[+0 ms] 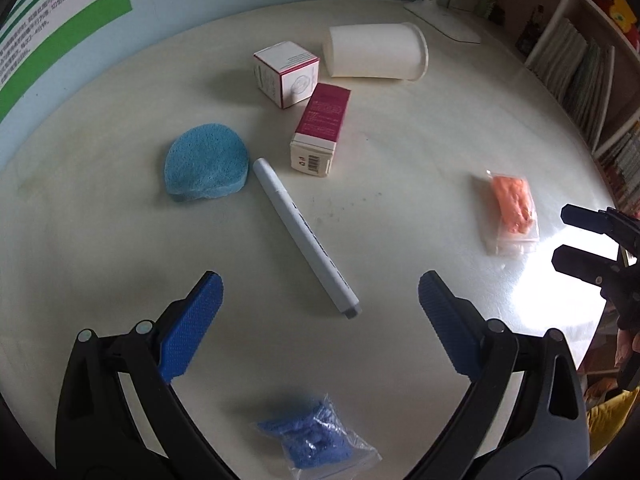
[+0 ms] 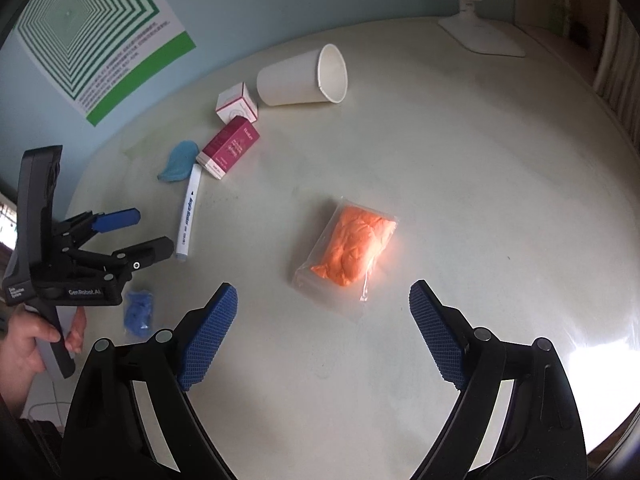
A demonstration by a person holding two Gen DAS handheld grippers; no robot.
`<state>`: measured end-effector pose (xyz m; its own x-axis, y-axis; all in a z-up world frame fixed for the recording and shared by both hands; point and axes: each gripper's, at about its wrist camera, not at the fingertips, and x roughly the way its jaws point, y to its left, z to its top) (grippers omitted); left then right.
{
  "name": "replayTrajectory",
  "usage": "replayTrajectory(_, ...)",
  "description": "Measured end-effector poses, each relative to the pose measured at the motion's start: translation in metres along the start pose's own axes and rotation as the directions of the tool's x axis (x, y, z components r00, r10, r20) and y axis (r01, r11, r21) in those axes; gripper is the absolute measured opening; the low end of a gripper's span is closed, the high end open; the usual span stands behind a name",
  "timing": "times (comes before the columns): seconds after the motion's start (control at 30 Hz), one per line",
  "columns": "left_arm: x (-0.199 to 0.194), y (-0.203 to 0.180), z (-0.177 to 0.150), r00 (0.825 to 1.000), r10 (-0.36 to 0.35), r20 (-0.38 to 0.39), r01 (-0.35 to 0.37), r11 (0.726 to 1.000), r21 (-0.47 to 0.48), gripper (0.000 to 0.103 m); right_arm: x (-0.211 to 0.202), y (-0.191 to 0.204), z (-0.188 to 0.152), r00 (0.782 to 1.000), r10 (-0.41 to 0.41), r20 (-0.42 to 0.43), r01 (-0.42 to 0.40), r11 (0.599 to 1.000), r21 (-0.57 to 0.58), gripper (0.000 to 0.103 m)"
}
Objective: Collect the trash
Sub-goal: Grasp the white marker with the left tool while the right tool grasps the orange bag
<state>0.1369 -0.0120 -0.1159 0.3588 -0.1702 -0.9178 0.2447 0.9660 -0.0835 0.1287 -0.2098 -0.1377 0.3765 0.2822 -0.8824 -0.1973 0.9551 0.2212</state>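
Trash is lying scattered over the round table (image 1: 420, 152) you are working at. Your left gripper (image 1: 320, 304) is hanging spread wide and empty, with the white marker (image 1: 304, 236) running toward eleven o'clock between its blue pads, the blue sponge (image 1: 206, 166) at ten, and the bagged blue clump (image 1: 316, 436) sitting beneath it at six. Your right gripper (image 2: 324, 312) is gaping just as wide, holding nothing, with the bagged orange clump (image 2: 352, 252) lying at twelve, untouched.
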Motion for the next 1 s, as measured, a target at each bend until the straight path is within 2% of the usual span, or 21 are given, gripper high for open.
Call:
replayTrajectory(0.2, 0.013, 0.000, 0.004, 0.999, 0.037, -0.016, -0.037, 0.999, -0.027, 0.094, 0.018, -0.001, 0.011, 0.999, 0.008, -0.032, -0.010, 0.998, -0.055, 0.086)
replayTrajectory(0.3, 0.017, 0.000, 0.005, 0.999, 0.039, -0.022, -0.040, 0.999, -0.025, 0.087, 0.028, 0.000, 0.013, 0.998, -0.010, -0.057, 0.005, 0.996, -0.085, 0.078)
replayTrajectory(0.47, 0.028, 0.000, 0.007, 0.997, 0.059, -0.040, -0.060, 0.998, -0.017, 0.076, 0.040, 0.002, 0.016, 0.997, -0.019, -0.075, 0.011, 0.995, -0.096, 0.072)
replayTrajectory(0.6, 0.030, 0.004, 0.007, 0.998, 0.052, -0.040, -0.054, 0.998, -0.041, 0.070, 0.044, 0.005, 0.020, 0.998, -0.045, -0.050, 0.039, 0.994, -0.106, 0.068)
replayTrajectory(0.67, 0.029, 0.006, 0.006, 0.998, 0.061, -0.032, -0.062, 0.997, -0.037, 0.064, 0.046, 0.008, 0.022, 0.997, -0.064, -0.039, 0.059, 0.991, -0.121, 0.064)
replayTrajectory(0.77, 0.028, 0.005, 0.007, 0.996, 0.081, -0.023, -0.081, 0.997, -0.011, 0.052, 0.049, 0.013, 0.026, 0.996, -0.089, -0.031, 0.084, 0.985, -0.152, 0.047)
replayTrajectory(0.8, 0.028, 0.004, 0.011, 0.996, 0.082, -0.023, -0.082, 0.997, -0.007, 0.046, 0.050, 0.014, 0.027, 0.995, -0.096, -0.032, 0.090, 0.983, -0.162, 0.039)
replayTrajectory(0.87, 0.026, 0.007, 0.012, 0.996, 0.081, -0.022, -0.081, 0.997, -0.008, 0.029, 0.051, 0.016, 0.029, 0.994, -0.099, -0.035, 0.092, 0.980, -0.175, 0.039)
replayTrajectory(0.93, 0.025, 0.011, 0.014, 0.997, 0.069, -0.022, -0.070, 0.997, -0.023, 0.017, 0.051, 0.014, 0.031, 0.995, -0.087, -0.038, 0.079, 0.982, -0.174, 0.038)
replayTrajectory(1.0, 0.024, 0.017, 0.014, 0.998, 0.062, -0.024, -0.063, 0.997, -0.039, 0.011, 0.050, 0.012, 0.032, 0.996, -0.076, -0.037, 0.069, 0.984, -0.166, 0.038)
